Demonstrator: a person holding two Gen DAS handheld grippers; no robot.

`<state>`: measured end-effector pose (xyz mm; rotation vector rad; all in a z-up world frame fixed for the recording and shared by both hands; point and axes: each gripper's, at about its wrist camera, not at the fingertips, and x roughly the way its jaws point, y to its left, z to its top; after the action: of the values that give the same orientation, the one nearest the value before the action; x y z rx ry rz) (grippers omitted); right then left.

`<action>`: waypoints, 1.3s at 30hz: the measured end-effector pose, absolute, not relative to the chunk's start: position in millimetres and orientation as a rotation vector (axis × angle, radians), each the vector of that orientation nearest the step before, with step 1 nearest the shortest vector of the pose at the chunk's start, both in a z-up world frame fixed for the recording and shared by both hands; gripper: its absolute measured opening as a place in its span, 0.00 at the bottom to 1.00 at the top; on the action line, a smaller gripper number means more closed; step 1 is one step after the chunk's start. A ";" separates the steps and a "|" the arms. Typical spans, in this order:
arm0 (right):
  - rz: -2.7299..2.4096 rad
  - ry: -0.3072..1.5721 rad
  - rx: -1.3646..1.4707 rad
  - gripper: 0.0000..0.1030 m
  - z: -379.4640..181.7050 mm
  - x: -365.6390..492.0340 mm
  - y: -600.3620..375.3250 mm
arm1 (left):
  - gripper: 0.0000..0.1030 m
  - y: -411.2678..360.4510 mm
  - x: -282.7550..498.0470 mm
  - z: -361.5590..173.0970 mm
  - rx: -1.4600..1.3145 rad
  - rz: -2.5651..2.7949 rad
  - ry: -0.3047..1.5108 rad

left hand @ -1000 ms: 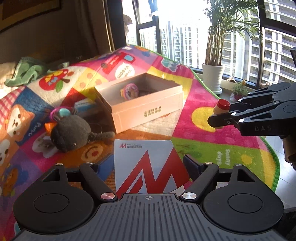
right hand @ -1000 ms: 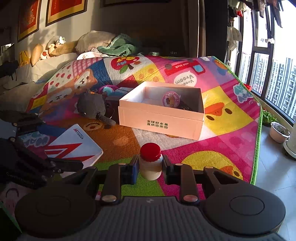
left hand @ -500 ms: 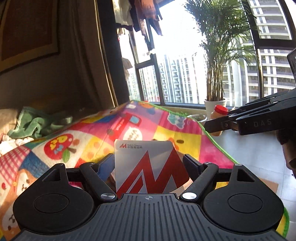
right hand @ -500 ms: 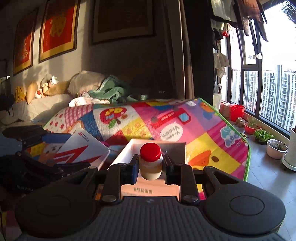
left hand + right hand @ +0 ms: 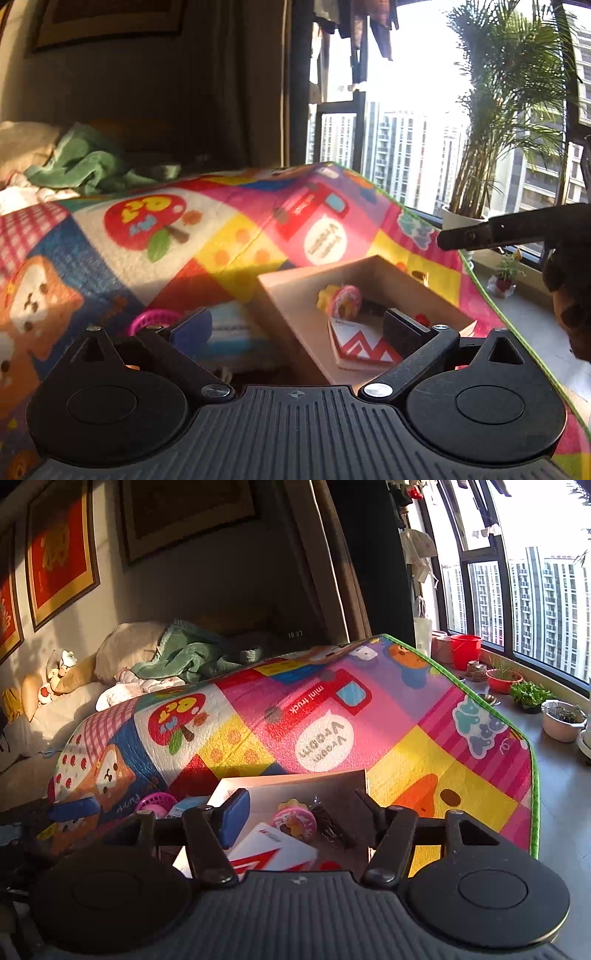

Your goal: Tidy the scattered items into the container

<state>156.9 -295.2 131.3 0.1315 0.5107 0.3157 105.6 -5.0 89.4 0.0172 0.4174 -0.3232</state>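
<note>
**Left wrist — what have you got?**
I see my left gripper [image 5: 297, 328] with its fingers [image 5: 190, 326] spread wide and nothing between them. Past them sits the cardboard box [image 5: 295, 314] on the colourful play mat [image 5: 229, 236]. Inside it lies the red-and-white booklet [image 5: 360, 347], flat against the near wall, with a pink donut toy [image 5: 345, 301] just behind it and something yellow beside that. A sliver of red shows at the right inner wall; I cannot tell what it is. Left of the box, on the mat, a pink ring-shaped toy [image 5: 151, 319] lies next to a pale blue packet [image 5: 236, 328]. The right gripper's tip [image 5: 465, 234] pokes in from the right edge, above the box.

**And the right wrist?**
My right gripper [image 5: 301, 814] hangs over the same box [image 5: 295, 781], fingers [image 5: 232, 818] parted and holding nothing. Between them I see the booklet [image 5: 275, 853], the donut toy [image 5: 293, 821] touching its far corner, and a dark item to the right, too shadowed to name. The pink ring toy [image 5: 155, 803] sits outside the box, to the left. The mat [image 5: 406, 746] runs back to a green blanket [image 5: 192, 653] and pillows; potted plants [image 5: 532, 696] line the windowsill.
</note>
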 end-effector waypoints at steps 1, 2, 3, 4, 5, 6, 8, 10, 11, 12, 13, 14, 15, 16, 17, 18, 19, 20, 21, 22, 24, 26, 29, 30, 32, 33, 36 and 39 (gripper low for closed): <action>0.312 0.519 0.129 0.62 126.6 160.0 -292.7 | 0.99 1.3 97.4 83.2 0.006 -0.312 0.422; 0.310 0.528 0.123 0.62 122.3 162.8 -288.9 | 0.99 7.0 90.4 77.2 -0.004 -0.298 0.425; 0.311 0.538 0.118 0.62 118.5 165.6 -284.5 | 0.99 12.3 83.4 71.0 -0.011 -0.281 0.424; 0.316 0.549 0.115 0.63 114.7 168.1 -279.1 | 1.00 16.4 76.7 63.6 -0.014 -0.262 0.424; 0.325 0.559 0.113 0.65 111.2 169.9 -272.5 | 1.00 19.4 71.1 56.3 -0.014 -0.245 0.429; 0.335 0.568 0.108 0.66 108.5 171.2 -265.2 | 1.00 22.2 67.3 49.3 -0.013 -0.229 0.437; 0.359 0.581 0.084 0.68 105.1 171.5 -249.7 | 1.00 28.8 63.2 36.4 -0.016 -0.198 0.451; 0.390 0.580 0.029 0.69 104.3 169.0 -228.5 | 1.00 34.8 64.1 25.9 -0.034 -0.167 0.458; 0.407 0.573 -0.003 0.71 105.1 167.0 -217.2 | 1.00 38.6 64.5 21.5 -0.055 -0.151 0.464; 0.425 0.562 -0.038 0.72 106.3 164.9 -204.8 | 1.00 41.7 66.4 17.5 -0.079 -0.144 0.480; 0.442 0.554 -0.071 0.72 107.8 163.6 -191.8 | 1.00 44.6 69.7 15.2 -0.100 -0.147 0.506; 0.462 0.552 -0.098 0.72 109.4 163.7 -178.9 | 1.00 48.4 72.1 13.8 -0.124 -0.151 0.524; 0.489 0.560 -0.120 0.73 111.2 165.3 -165.6 | 1.00 52.1 74.4 12.6 -0.149 -0.154 0.534; 0.514 0.572 -0.135 0.73 112.5 168.0 -152.7 | 1.00 55.8 76.0 11.6 -0.175 -0.157 0.542; 0.533 0.585 -0.148 0.73 112.9 171.2 -141.3 | 1.00 59.4 77.9 10.3 -0.200 -0.159 0.548; 0.548 0.600 -0.160 0.73 112.5 174.8 -130.1 | 1.00 62.5 78.7 9.1 -0.224 -0.161 0.552; 0.563 0.616 -0.172 0.73 111.5 178.2 -118.7 | 1.00 64.0 78.4 8.5 -0.238 -0.162 0.554; 0.578 0.635 -0.181 0.72 109.9 180.9 -108.4 | 1.00 65.0 78.1 8.1 -0.246 -0.165 0.554; 0.598 0.662 -0.182 0.71 107.7 182.6 -100.7 | 1.00 65.0 77.9 7.9 -0.249 -0.168 0.554; 0.626 0.691 -0.172 0.71 105.1 183.0 -95.3 | 1.00 63.6 77.6 7.8 -0.245 -0.169 0.555; 0.670 0.735 -0.135 0.71 99.5 182.3 -87.0 | 1.00 60.2 77.2 8.3 -0.229 -0.169 0.558; 0.667 0.766 -0.110 0.71 95.8 187.3 -76.1 | 1.00 57.1 78.2 8.4 -0.214 -0.162 0.563; 0.659 0.757 -0.091 0.71 100.1 207.5 -56.5 | 1.00 58.5 78.2 8.2 -0.227 -0.165 0.564; 0.661 0.757 -0.089 0.71 101.5 217.5 -48.8 | 1.00 60.3 78.1 8.0 -0.240 -0.169 0.564; 0.651 0.777 -0.104 0.62 99.2 235.4 -34.6 | 1.00 63.7 77.3 7.9 -0.263 -0.177 0.561; 0.645 0.802 -0.117 0.58 95.6 244.2 -27.5 | 1.00 65.2 76.8 7.8 -0.273 -0.184 0.559; 0.631 0.879 -0.140 0.51 77.6 263.8 -12.2 | 1.00 67.0 77.0 7.5 -0.287 -0.200 0.563; 0.580 0.898 -0.204 0.48 59.5 271.4 -2.5 | 1.00 68.0 75.4 8.0 -0.295 -0.201 0.558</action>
<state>271.4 -2.5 59.5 -0.2042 0.8979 0.5797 75.4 68.0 8.0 -0.2949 0.5578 -0.2006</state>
